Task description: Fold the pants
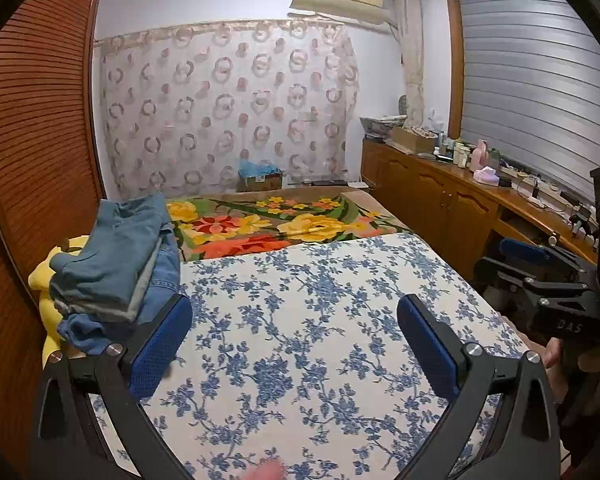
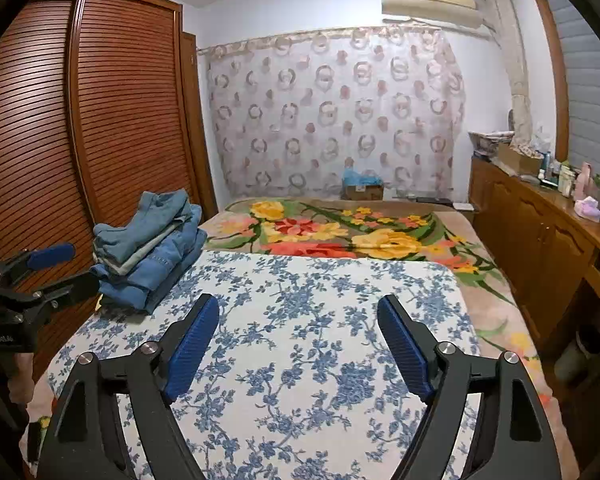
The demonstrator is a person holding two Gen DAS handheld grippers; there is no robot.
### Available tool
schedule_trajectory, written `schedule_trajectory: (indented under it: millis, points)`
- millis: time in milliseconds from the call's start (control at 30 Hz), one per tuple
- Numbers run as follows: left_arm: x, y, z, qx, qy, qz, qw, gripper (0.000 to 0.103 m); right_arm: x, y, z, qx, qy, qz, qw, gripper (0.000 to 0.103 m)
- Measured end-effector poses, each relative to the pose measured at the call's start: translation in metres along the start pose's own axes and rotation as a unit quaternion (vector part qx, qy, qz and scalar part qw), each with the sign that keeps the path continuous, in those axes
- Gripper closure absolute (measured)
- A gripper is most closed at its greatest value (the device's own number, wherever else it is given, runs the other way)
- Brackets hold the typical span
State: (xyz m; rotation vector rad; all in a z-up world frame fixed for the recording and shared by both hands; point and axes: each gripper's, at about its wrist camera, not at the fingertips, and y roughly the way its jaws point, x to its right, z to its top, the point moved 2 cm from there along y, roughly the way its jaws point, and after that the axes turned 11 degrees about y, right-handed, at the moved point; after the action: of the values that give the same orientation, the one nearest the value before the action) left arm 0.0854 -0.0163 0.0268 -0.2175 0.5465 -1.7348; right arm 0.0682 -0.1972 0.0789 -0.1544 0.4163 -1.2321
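Observation:
A stack of folded blue denim pants (image 1: pixel 116 264) rests at the left edge of the bed, also visible in the right wrist view (image 2: pixel 152 248). My left gripper (image 1: pixel 296 332) hovers open over the blue-flowered white cloth (image 1: pixel 324 320), just right of the stack, with nothing between its blue pads. My right gripper (image 2: pixel 300 320) is open too, over the same cloth (image 2: pixel 300 360), its jaws empty. Each gripper shows in the other's view: the right one (image 1: pixel 500 260) off the bed's right side, the left one (image 2: pixel 66 272) beside the pants.
A yellow cloth (image 1: pixel 48 280) lies under the pants. A bright flower blanket (image 1: pixel 284 224) covers the far bed. A slatted wooden wardrobe (image 2: pixel 100 120) stands on the left. A cluttered wooden cabinet (image 1: pixel 452 184) runs along the right. A cardboard box (image 2: pixel 362 190) sits beyond the bed.

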Motion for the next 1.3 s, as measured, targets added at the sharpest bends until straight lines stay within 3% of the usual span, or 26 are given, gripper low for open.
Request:
schedule_trajectory:
  millis: [333, 800, 1300]
  points:
    - [0.011, -0.005, 0.004, 0.001, -0.006, 0.003, 1.0000, 0.001, -0.007, -0.015, 0.001, 0.020, 0.004, -0.009, 1.000, 0.018]
    - [0.006, -0.055, 0.025, 0.050, -0.005, 0.028, 0.9983, 0.001, -0.018, -0.042, -0.007, 0.079, 0.003, -0.010, 0.997, 0.018]
    - [0.003, -0.067, 0.022, 0.062, -0.005, 0.041, 0.9973, 0.001, -0.007, -0.037, -0.017, 0.088, 0.002, -0.006, 0.996, 0.018]
